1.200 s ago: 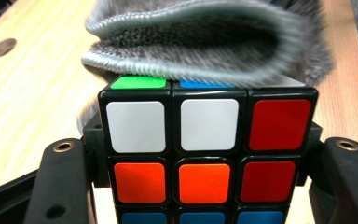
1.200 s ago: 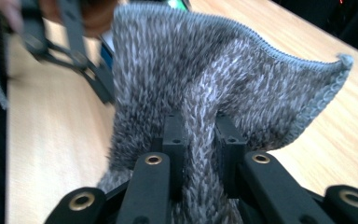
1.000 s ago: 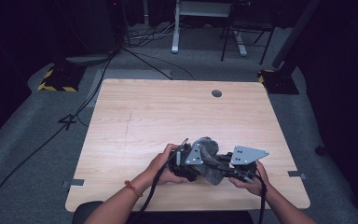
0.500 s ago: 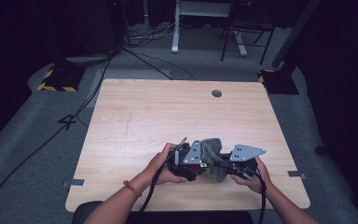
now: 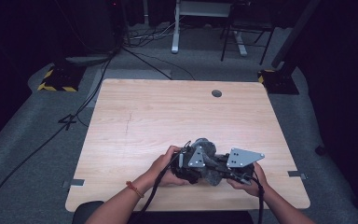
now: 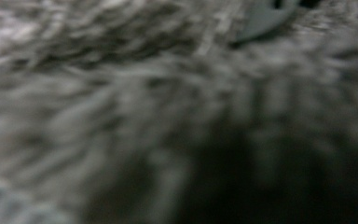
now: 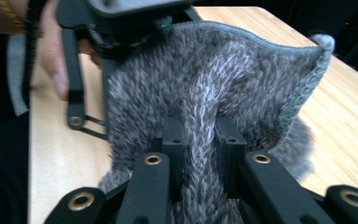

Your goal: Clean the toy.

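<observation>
grey carpeted floor [image 5: 37, 140] surrounds a pale wooden tabletop [image 5: 168, 116] in a dark room. near its front edge, a fuzzy grey knitted cloth [image 5: 205, 150] with a stitched hem hangs bunched between both tongs: left tongs [image 5: 186, 163] and right tongs [image 7: 200, 140] each clamped tight on its pile.

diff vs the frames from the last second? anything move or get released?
No visible change. The left gripper and right gripper stay shut on the grey fuzzy cloth, bunched between the hands near the table front edge.
</observation>
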{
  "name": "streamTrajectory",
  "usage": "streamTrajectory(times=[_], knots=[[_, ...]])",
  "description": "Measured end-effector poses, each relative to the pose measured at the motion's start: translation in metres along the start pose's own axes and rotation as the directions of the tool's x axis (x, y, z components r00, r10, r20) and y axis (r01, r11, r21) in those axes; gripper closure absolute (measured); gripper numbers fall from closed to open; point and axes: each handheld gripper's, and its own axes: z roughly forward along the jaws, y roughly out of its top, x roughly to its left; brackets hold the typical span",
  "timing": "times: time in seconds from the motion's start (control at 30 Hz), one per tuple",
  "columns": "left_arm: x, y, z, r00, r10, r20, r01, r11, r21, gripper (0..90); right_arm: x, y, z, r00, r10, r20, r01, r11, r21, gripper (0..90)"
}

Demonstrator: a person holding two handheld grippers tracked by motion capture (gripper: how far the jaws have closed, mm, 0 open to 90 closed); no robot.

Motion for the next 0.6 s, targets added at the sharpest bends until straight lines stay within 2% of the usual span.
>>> streamTrajectory(times=[0.03,0.1,0.27,0.37,0.6], knots=[[0.0,0.0,-0.001,1.0,0.0,-0.004,0.0,1.0,0.0,33.4,-0.003,-0.002,0.001,0.9998,-0.005,0.019,0.005,1.0,0.017,78.2],[0.001,0.0,-0.004,1.0,-0.001,-0.007,0.001,1.0,-0.008,33.4,-0.01,-0.007,0.003,0.9992,0.02,0.034,-0.021,0.999,0.044,78.2],[0.006,-0.001,-0.017,0.9996,-0.017,-0.023,0.015,0.9986,-0.05,33.4,-0.022,-0.022,0.004,0.997,0.07,0.032,-0.072,0.993,0.088,78.2],[0.008,-0.002,-0.021,0.9985,-0.022,-0.05,0.02,0.9985,-0.05,33.4,-0.017,-0.024,0.001,0.998,0.061,0.015,-0.062,0.995,0.084,78.2],[0.006,-0.004,-0.015,0.9991,-0.02,-0.036,0.019,0.9995,-0.027,33.4,0.002,-0.009,-0.006,0.9996,0.005,-0.026,-0.004,1.0,0.029,78.1]])
